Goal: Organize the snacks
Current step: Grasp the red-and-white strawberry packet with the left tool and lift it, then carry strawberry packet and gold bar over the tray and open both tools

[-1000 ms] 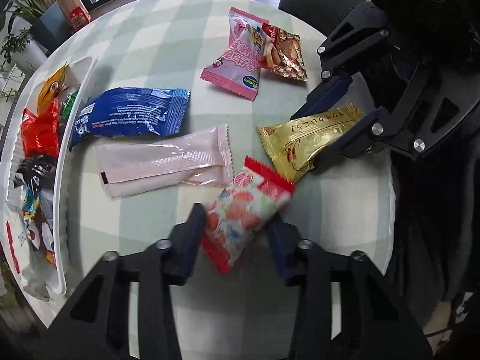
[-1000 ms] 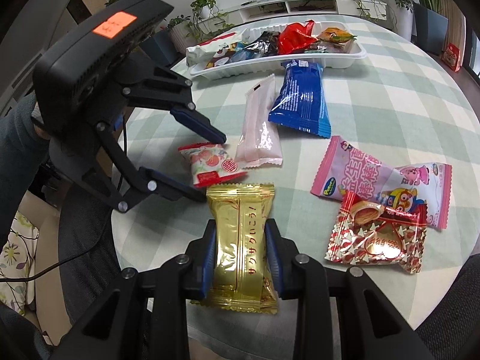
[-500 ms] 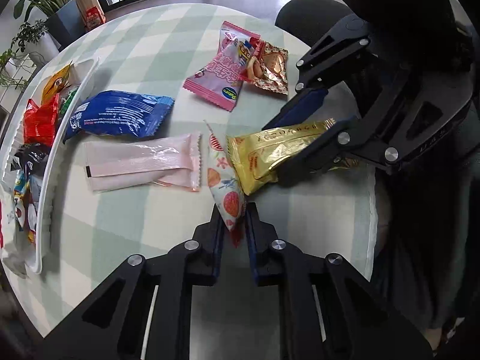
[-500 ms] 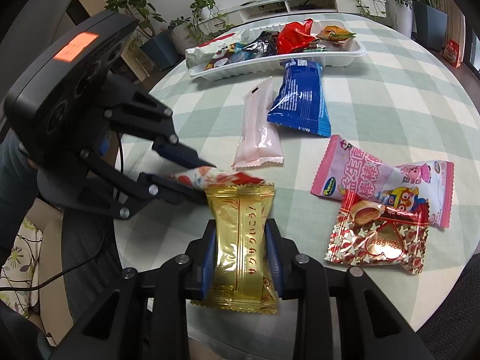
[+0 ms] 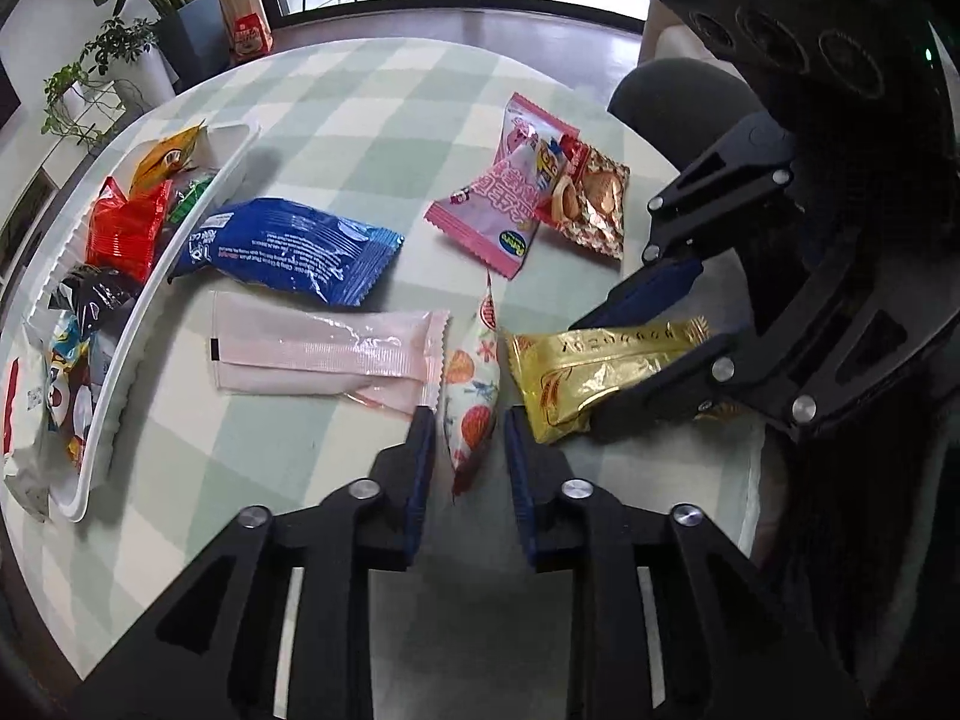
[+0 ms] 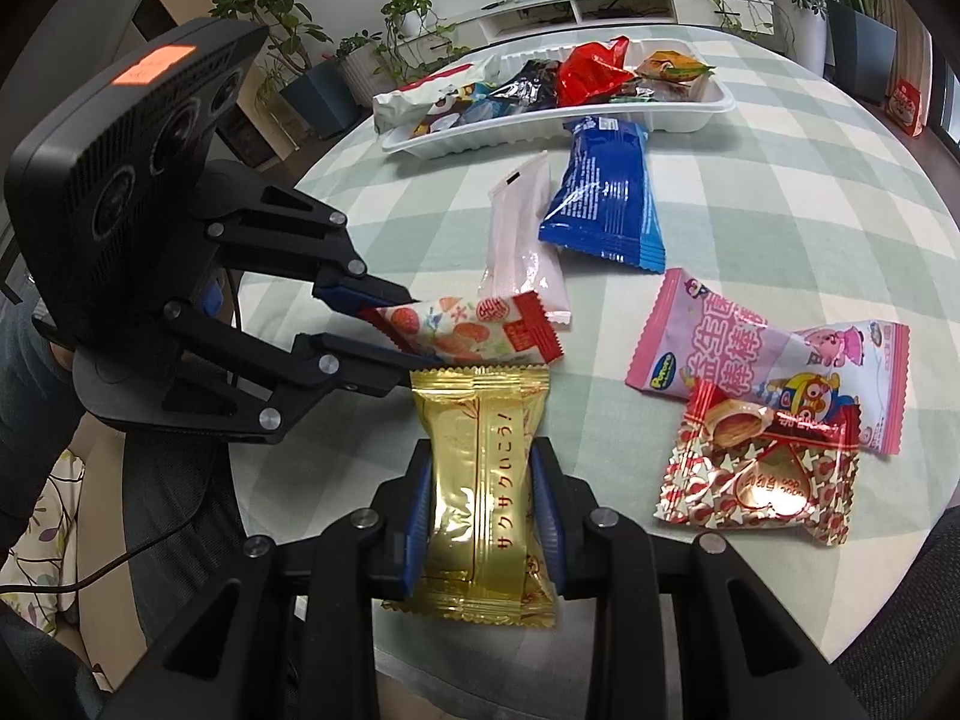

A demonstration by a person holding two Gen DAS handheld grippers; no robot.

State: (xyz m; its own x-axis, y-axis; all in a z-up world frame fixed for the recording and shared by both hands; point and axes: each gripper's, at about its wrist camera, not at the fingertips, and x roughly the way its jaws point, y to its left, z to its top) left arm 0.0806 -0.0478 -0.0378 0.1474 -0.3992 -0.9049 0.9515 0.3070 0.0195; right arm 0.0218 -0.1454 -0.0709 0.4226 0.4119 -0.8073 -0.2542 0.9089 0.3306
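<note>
The left tool (image 5: 463, 441) is opening; the strawberry-print snack packet (image 5: 472, 396) stands on edge between its pads, clear of both. The right tool (image 6: 482, 501) is clamped on the gold snack packet (image 6: 486, 480), just beside the strawberry-print packet. Both packets are at the near edge of the table (image 5: 372, 90), well apart from the white tray (image 5: 129, 336).

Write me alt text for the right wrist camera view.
The right gripper pinches a gold snack packet above a checked round table. The left gripper, jaws opening, has a strawberry-print packet between them; a white tray holds snacks behind.
</note>
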